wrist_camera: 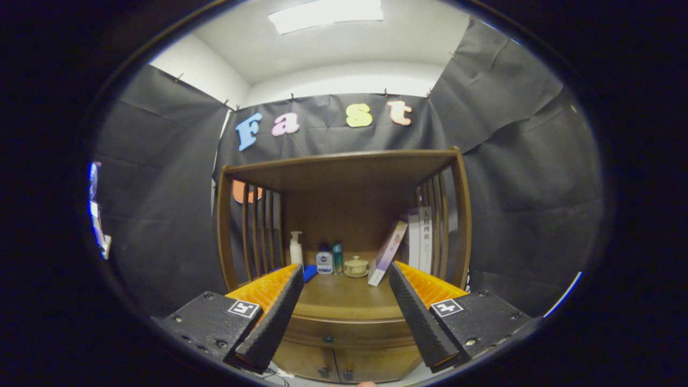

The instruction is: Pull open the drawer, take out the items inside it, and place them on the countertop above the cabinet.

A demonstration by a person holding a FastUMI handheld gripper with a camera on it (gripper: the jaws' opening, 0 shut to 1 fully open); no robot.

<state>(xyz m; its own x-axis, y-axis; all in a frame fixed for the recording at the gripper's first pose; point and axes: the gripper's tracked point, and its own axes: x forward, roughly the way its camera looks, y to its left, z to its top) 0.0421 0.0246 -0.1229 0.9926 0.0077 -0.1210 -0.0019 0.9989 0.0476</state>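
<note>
- While the gripper [344, 317] hangs released, fingers wide apart and holding nothing, the drawer [349, 329] sits closed at lower centre, its knob [328, 339] between the fingers.
- On the worktop [344, 295] beyond: pump bottle [296, 248], small bottles [324, 259], a white book [424, 239] whose spine print is too small to read.

1. A ceiling panel [326, 14] glares white overhead.
2. The shelf [344, 215] interior sits dim and shadowed.
3. Fisheye bending curves edges.
4. Focus is fairly sharp; the outer rim softens.
</note>
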